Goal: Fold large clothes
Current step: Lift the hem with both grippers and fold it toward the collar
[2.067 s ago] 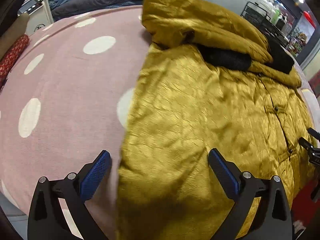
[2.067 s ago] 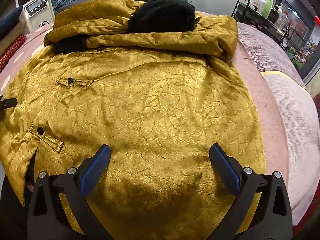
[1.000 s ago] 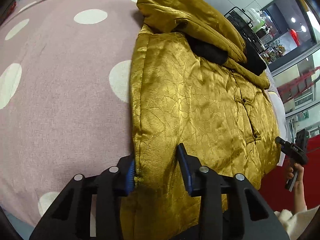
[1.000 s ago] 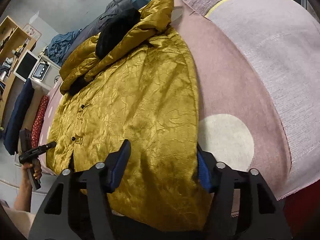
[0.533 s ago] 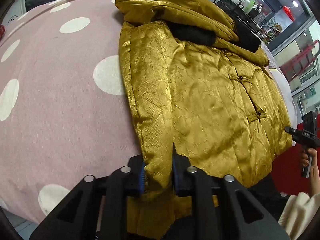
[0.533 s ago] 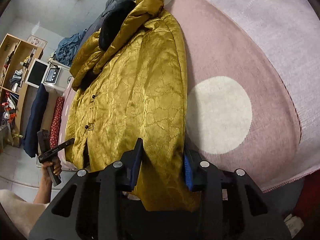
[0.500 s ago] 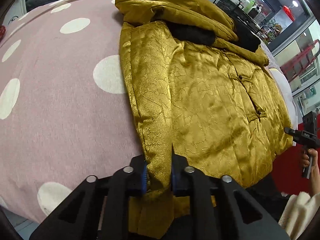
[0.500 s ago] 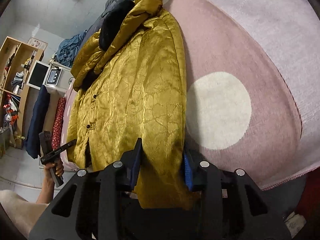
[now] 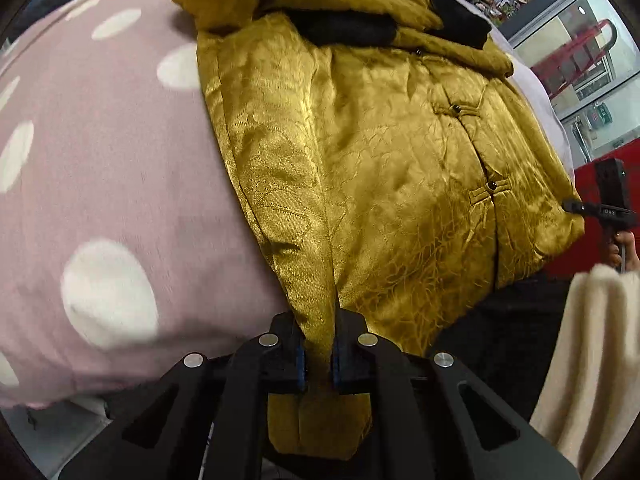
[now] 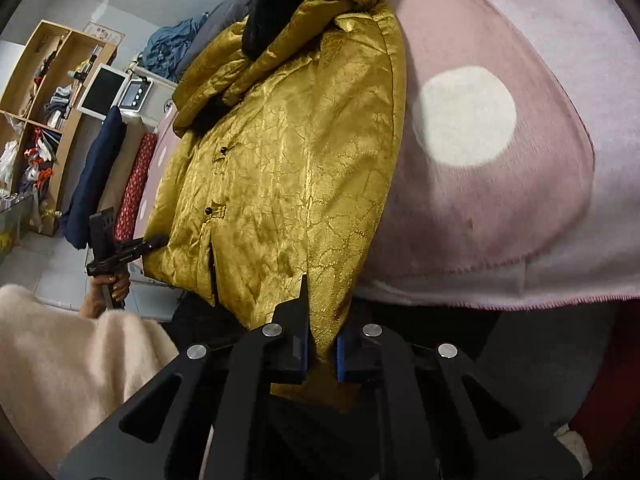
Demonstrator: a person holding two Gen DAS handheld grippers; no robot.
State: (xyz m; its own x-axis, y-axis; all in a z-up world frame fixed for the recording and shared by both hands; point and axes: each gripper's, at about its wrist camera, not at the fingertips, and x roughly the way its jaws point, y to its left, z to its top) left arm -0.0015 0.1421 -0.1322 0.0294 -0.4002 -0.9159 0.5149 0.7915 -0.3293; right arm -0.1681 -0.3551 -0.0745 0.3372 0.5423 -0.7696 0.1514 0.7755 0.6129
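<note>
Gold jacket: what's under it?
The jacket lies on a pink blanket with white dots, its hem hanging off the near edge. Whether more dots or anything else sits beneath it is covered. Black trim shows at its folded top.

Right gripper [image 10: 321, 350] clamped on hem corner of gold jacket [image 10: 288, 168], jaws just closed. Jacket spread on pink dotted blanket [image 10: 500, 208]. Left gripper [image 10: 158, 243] seen at jacket's far hem corner.
</note>
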